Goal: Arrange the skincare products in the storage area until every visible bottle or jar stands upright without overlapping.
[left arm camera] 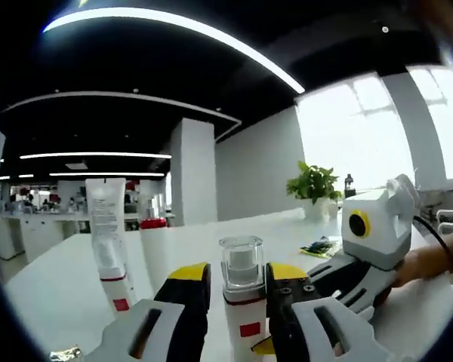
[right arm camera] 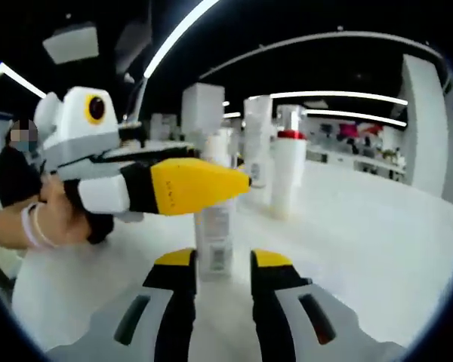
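Left gripper [left arm camera: 238, 302] fingers grasped clear-capped bottle [left arm camera: 241, 298], upright on table [left arm camera: 53, 290]; tube [left arm camera: 108, 234] stood beside. Right gripper [right arm camera: 220, 279] fingers released, bottle [right arm camera: 214, 234] just ahead. Arranging seemed unfinished

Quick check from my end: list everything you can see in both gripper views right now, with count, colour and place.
Bottle: one, white with clear cap and red band, upright between the left hand-held gripper's jaws.
Tube: one, white with red band, standing on its cap, left of the bottle.
Red-capped bottle: one, white, upright farther back on the table.
Table: one, white, under everything.
Potted plant: one, green, far table edge by the window.
Left hand-held gripper: black and yellow, jaws either side of the bottle; contact unclear.
Right hand-held gripper: black and yellow, jaws apart just short of the bottle.
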Action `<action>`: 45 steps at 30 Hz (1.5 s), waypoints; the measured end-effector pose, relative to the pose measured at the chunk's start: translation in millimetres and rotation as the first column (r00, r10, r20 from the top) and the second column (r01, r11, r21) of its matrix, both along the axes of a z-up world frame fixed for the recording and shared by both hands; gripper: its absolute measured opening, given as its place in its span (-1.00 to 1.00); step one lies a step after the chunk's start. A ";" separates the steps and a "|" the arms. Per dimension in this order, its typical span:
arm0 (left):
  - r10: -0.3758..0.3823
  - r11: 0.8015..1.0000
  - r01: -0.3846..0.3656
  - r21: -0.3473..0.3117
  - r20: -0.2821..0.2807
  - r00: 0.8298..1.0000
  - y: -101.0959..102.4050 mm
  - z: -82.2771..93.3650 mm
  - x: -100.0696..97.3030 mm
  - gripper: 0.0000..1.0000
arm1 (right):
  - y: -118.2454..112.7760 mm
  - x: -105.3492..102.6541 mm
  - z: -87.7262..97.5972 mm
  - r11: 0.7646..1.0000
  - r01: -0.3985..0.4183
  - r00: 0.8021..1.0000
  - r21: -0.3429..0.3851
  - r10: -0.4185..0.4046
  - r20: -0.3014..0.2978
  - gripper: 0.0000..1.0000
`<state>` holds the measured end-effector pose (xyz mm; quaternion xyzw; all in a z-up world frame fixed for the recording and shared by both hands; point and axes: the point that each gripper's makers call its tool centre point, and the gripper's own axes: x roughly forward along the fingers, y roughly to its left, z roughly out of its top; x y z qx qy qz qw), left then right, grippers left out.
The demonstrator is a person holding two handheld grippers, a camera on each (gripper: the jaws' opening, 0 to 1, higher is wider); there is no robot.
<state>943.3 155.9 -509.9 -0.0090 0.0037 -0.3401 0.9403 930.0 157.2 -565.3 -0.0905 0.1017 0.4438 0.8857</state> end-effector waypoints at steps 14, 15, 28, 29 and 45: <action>0.051 0.995 -0.040 0.089 -0.126 0.991 3.8 -32.0 12.0 -0.41 | -9.3 7.8 -3.8 0.998 0.049 0.999 -0.038 -0.048 0.009 -0.58; 0.054 0.995 -0.043 0.090 -0.130 0.990 4.6 -32.9 12.5 -0.41 | -9.4 7.8 -4.0 0.998 0.050 0.999 -0.039 -0.050 0.008 -0.58; 0.115 0.981 -0.091 0.172 -0.133 0.984 10.7 -44.0 16.7 -0.45 | -12.4 11.5 -9.1 0.992 0.074 0.997 -0.103 -0.070 0.040 -0.64; 0.122 0.978 -0.097 0.182 -0.131 0.984 11.4 -44.7 16.9 -0.46 | -12.8 11.9 -9.2 0.992 0.076 0.997 -0.105 -0.072 0.041 -0.65; 0.234 0.960 -0.203 0.190 -0.156 0.960 33.1 -50.6 27.9 -0.55 | -13.0 11.0 -11.2 0.984 0.080 0.995 -0.158 -0.069 0.074 -0.69</action>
